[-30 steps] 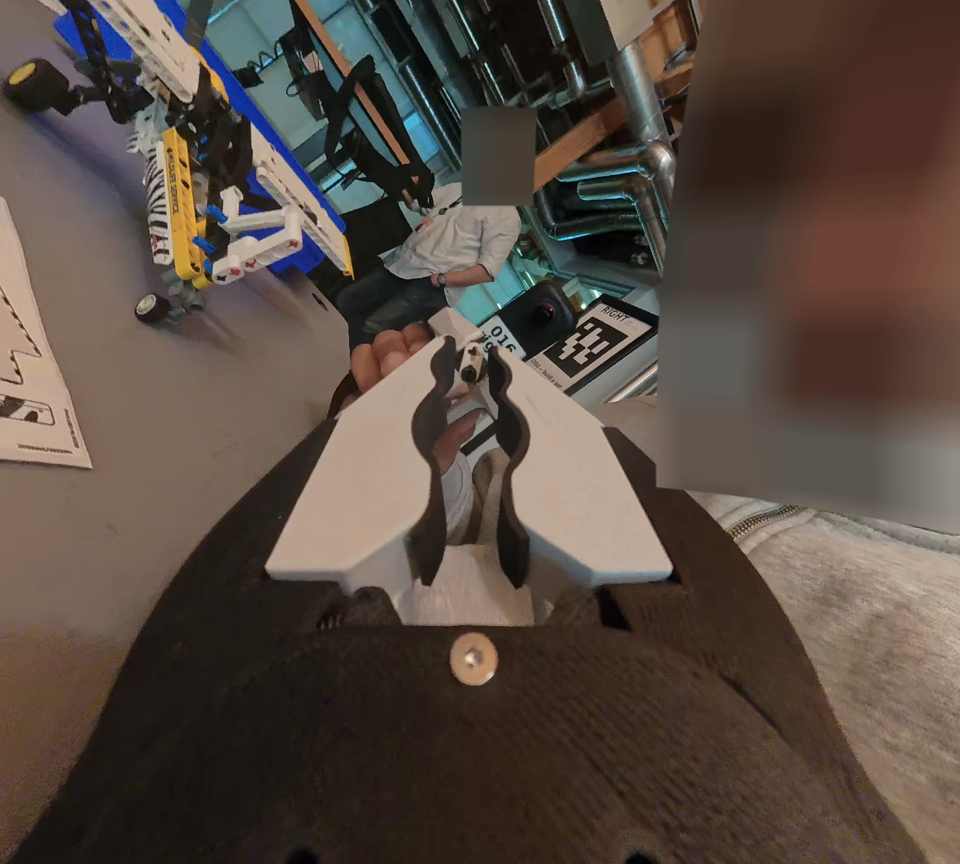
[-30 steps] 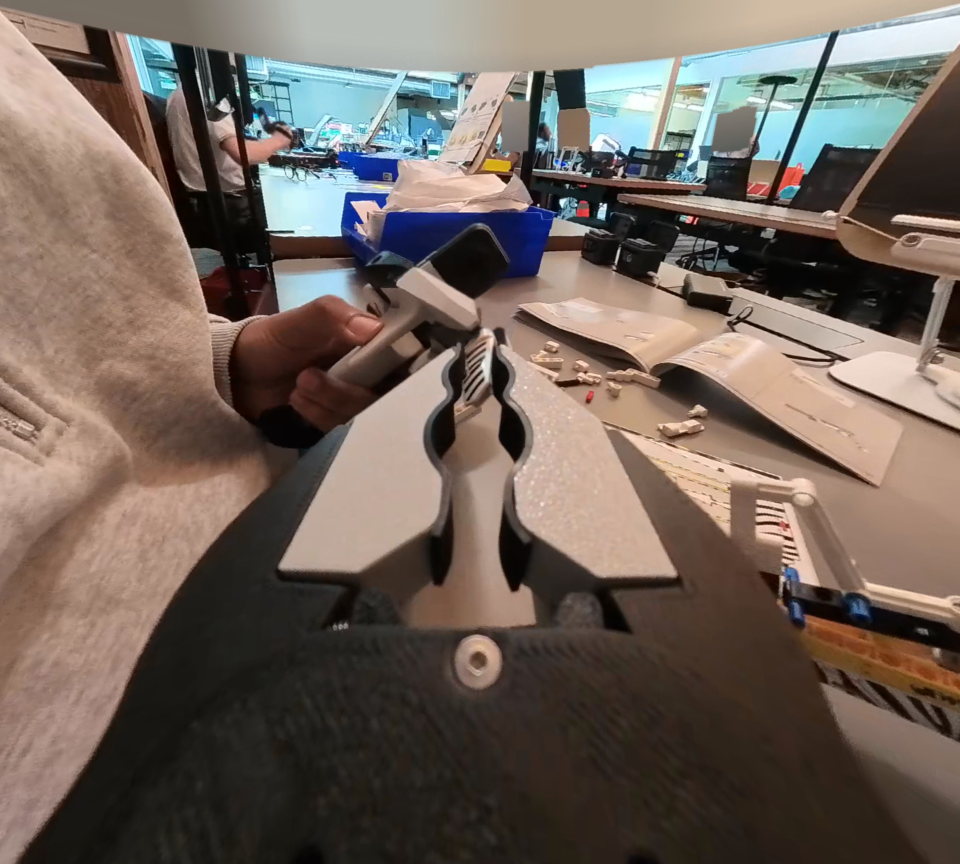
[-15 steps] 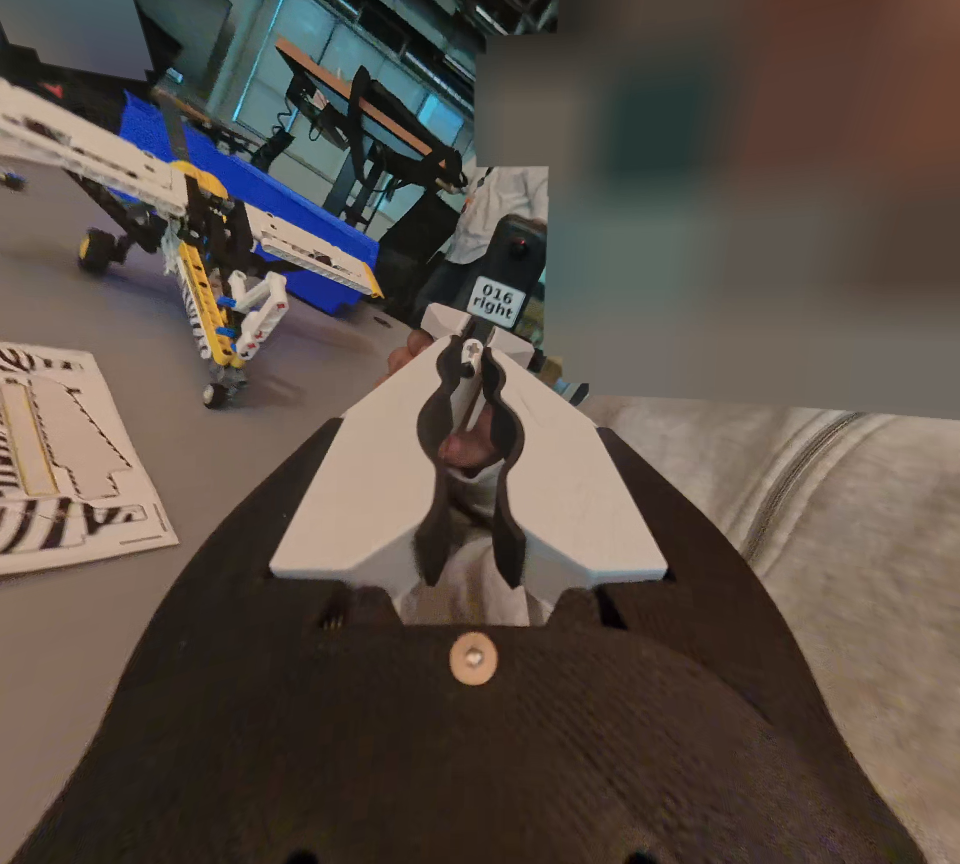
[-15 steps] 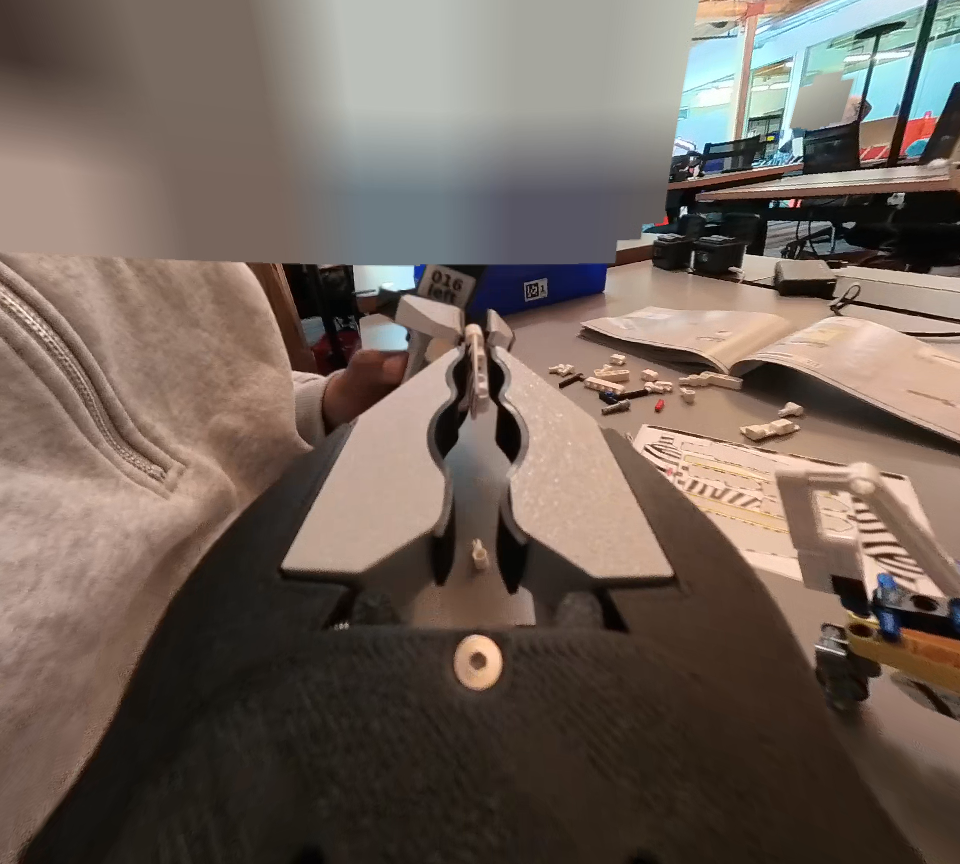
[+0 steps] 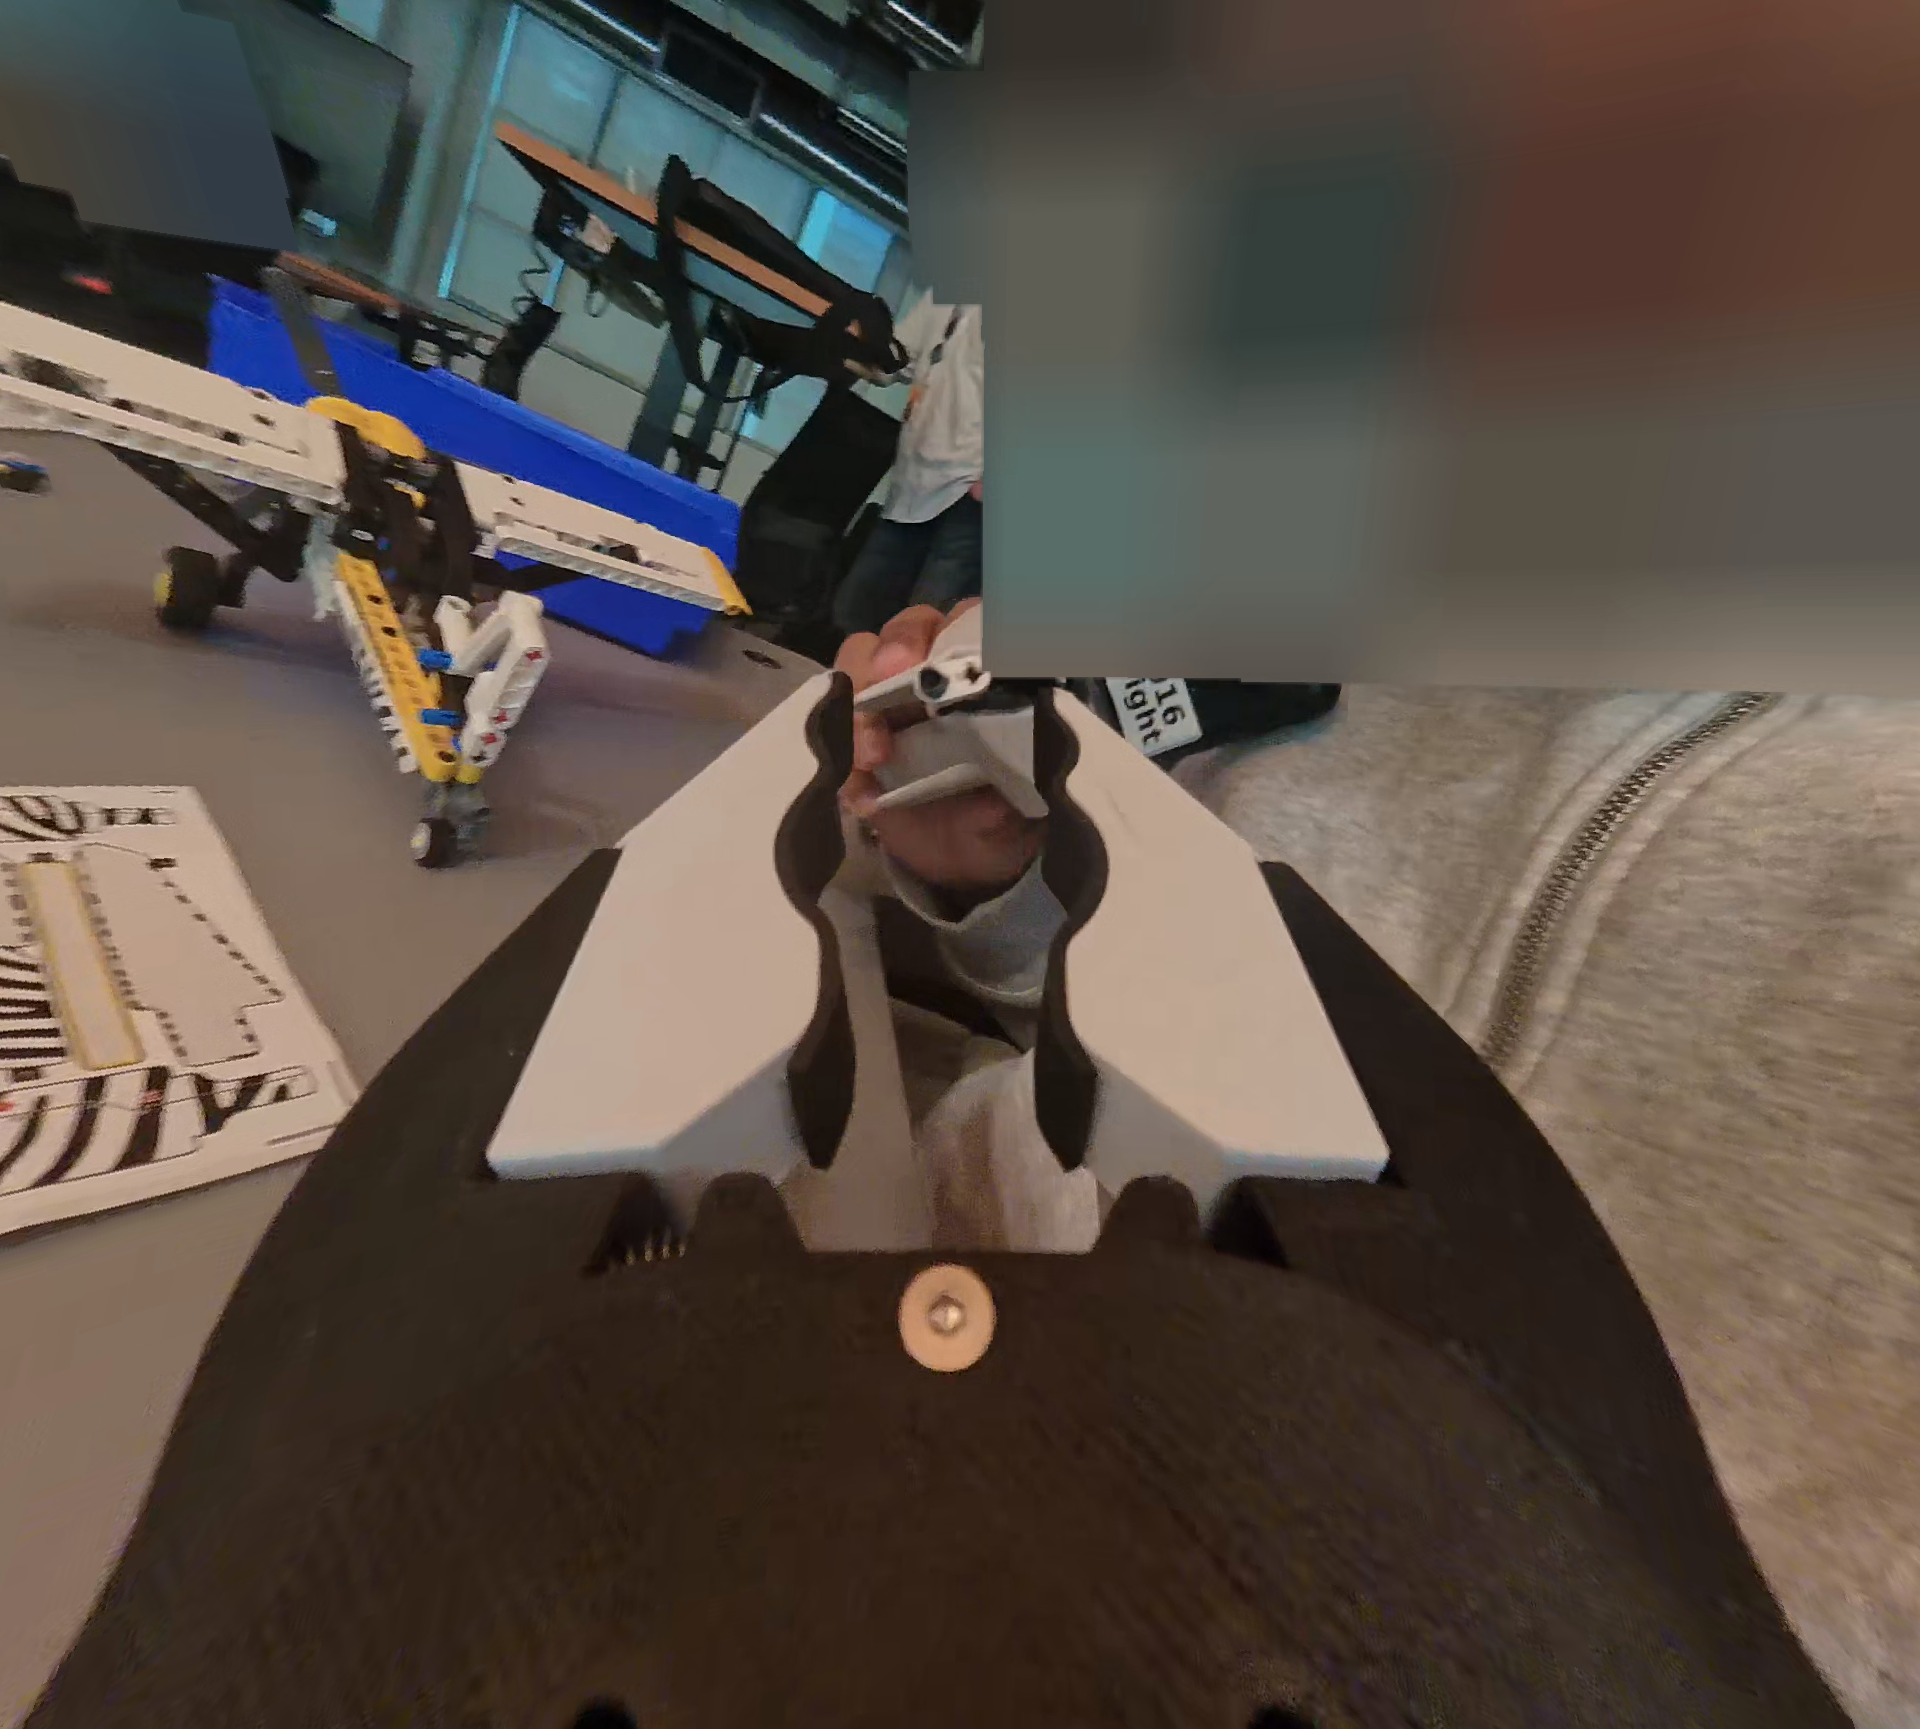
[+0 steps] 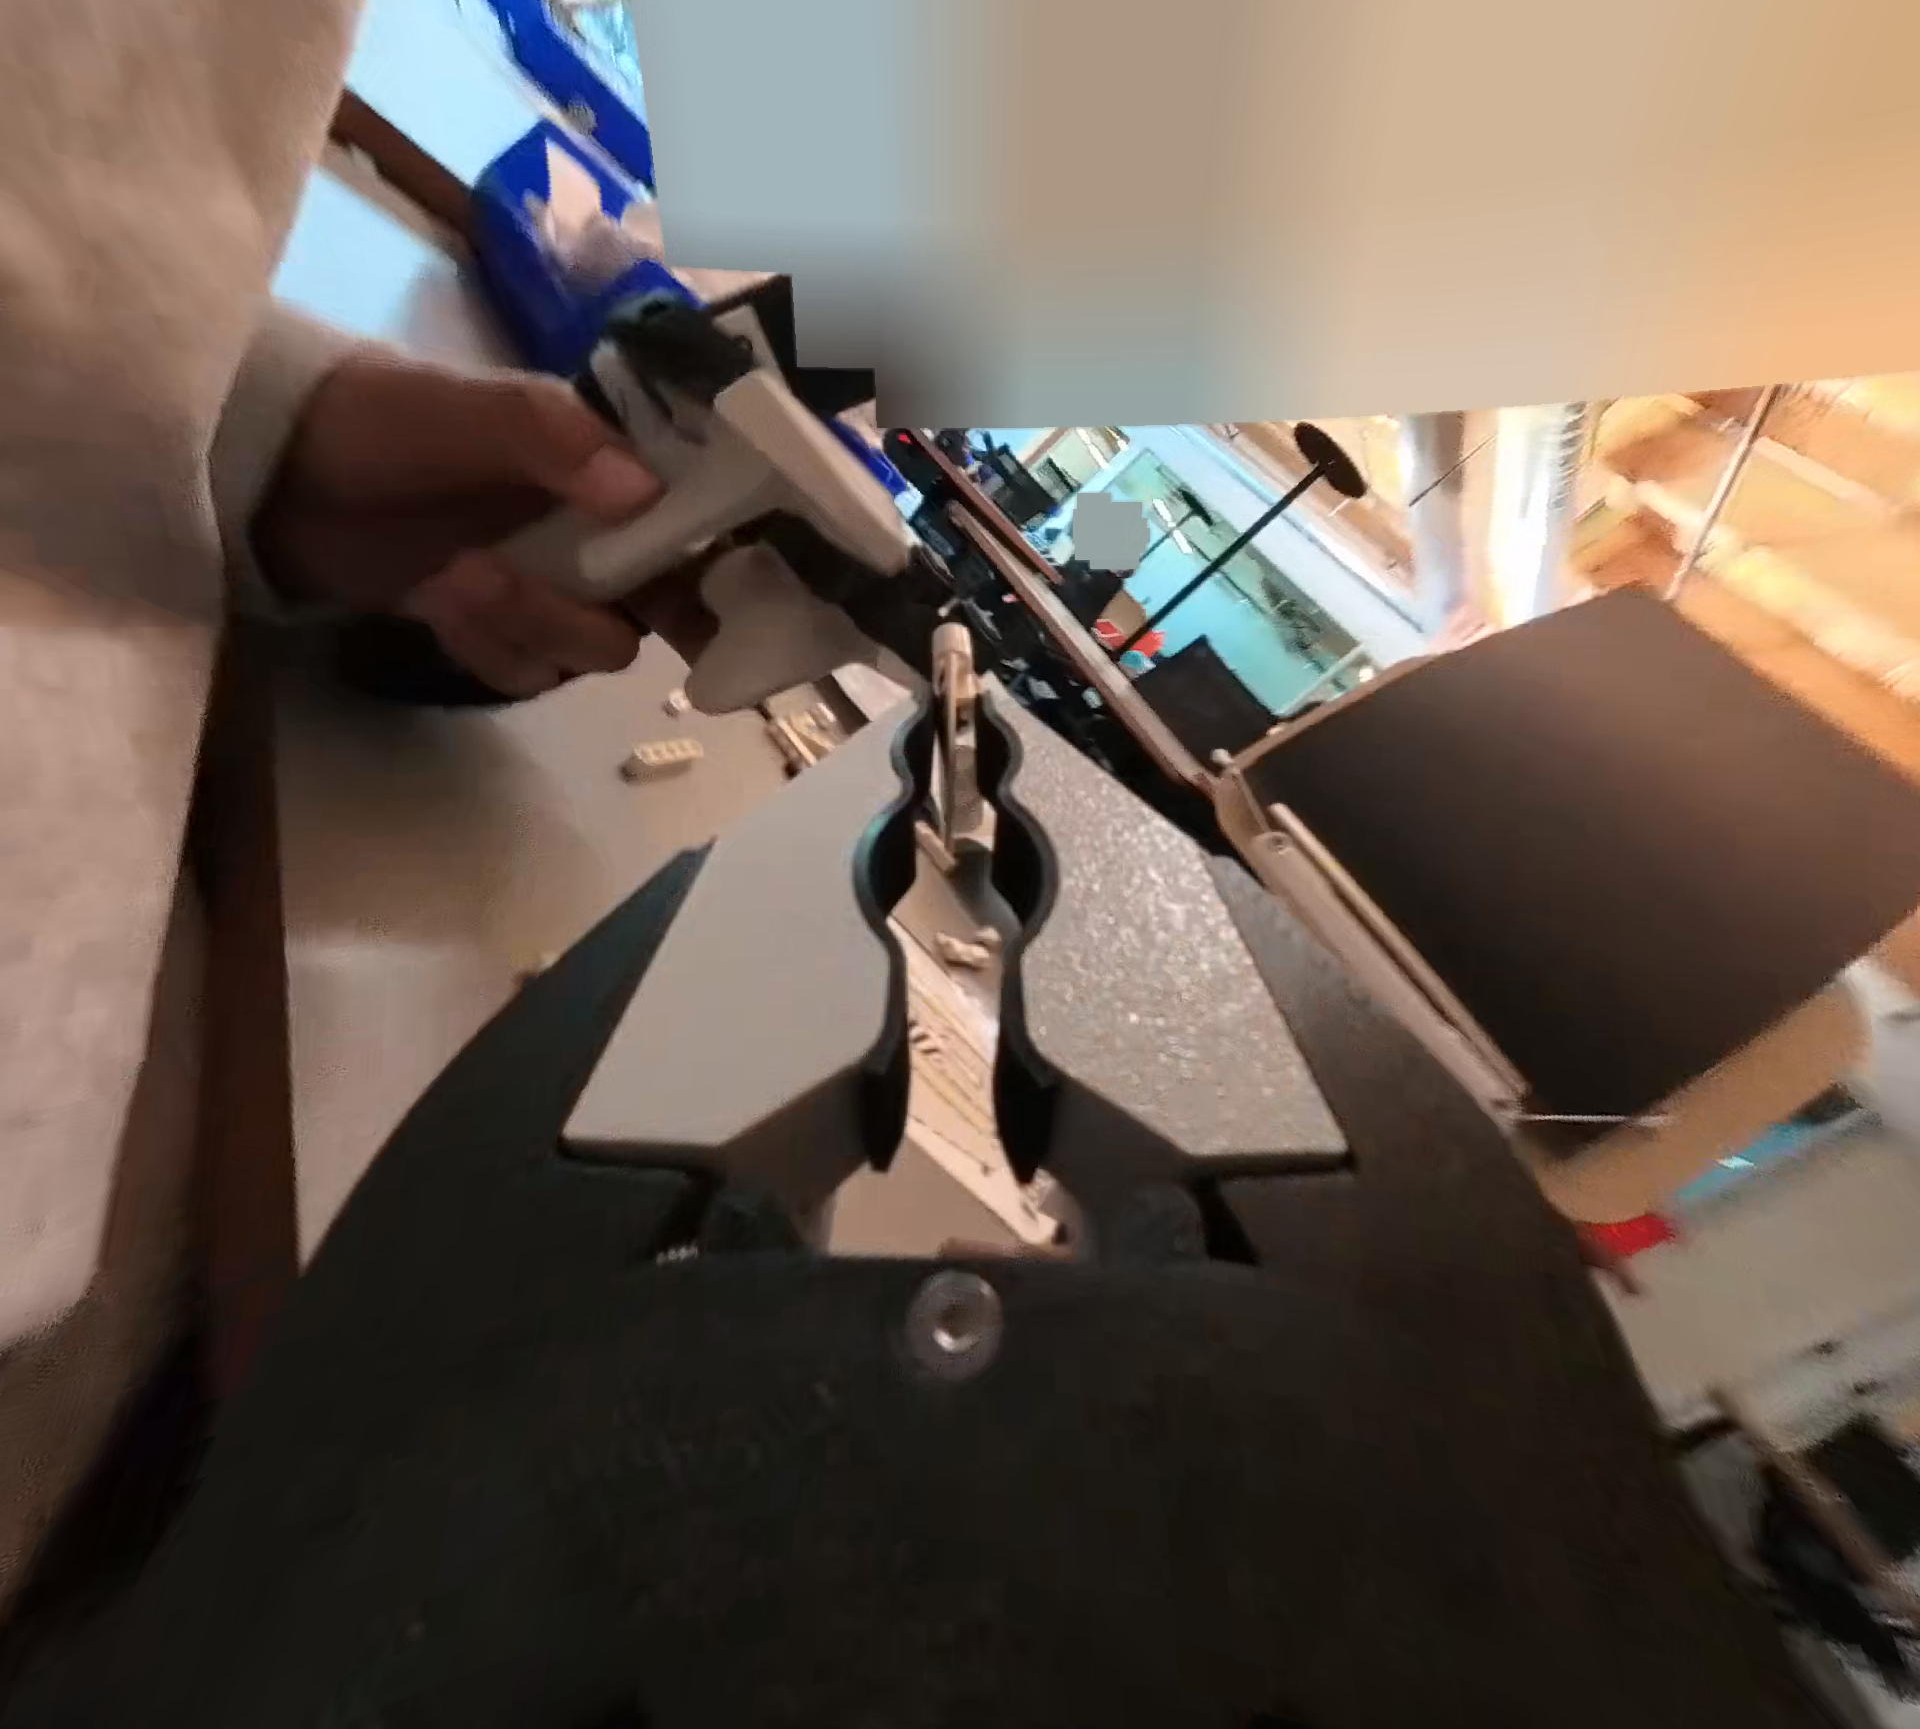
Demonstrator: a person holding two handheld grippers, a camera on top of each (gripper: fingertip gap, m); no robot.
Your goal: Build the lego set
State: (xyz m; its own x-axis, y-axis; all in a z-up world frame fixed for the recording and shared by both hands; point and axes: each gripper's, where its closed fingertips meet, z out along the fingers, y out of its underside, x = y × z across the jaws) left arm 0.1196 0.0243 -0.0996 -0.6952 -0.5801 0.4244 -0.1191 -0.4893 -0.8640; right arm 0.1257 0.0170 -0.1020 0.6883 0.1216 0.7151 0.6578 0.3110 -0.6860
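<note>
My left gripper (image 5: 938, 711) is open and empty, held in the air in front of a grey sweater (image 5: 1610, 1004). The hand (image 5: 888, 645) that holds the right gripper shows through its jaws. My right gripper (image 6: 951, 708) is shut on a thin light-grey lego piece (image 6: 954, 744) that sticks out past the fingertips. A hand (image 6: 468, 516) holds the left gripper's white body (image 6: 748, 453) just beyond it. The part-built lego plane (image 5: 364, 526), white, yellow and black, stands on the grey table (image 5: 260, 723) to the left.
A striped sticker sheet (image 5: 125, 983) lies on the table by the plane. A blue bin (image 5: 488, 453) stands behind the plane. Loose light pieces (image 6: 660, 754) lie on the table. A dark screen (image 6: 1558, 848) fills the right of the right wrist view. Both grippers' tips are roughly 25 cm from the part-built lego plane (image 5: 364, 526).
My left gripper has opened and let go of the small piece it pinched. The right gripper keeps the piece and has tilted, so its view has swung.
</note>
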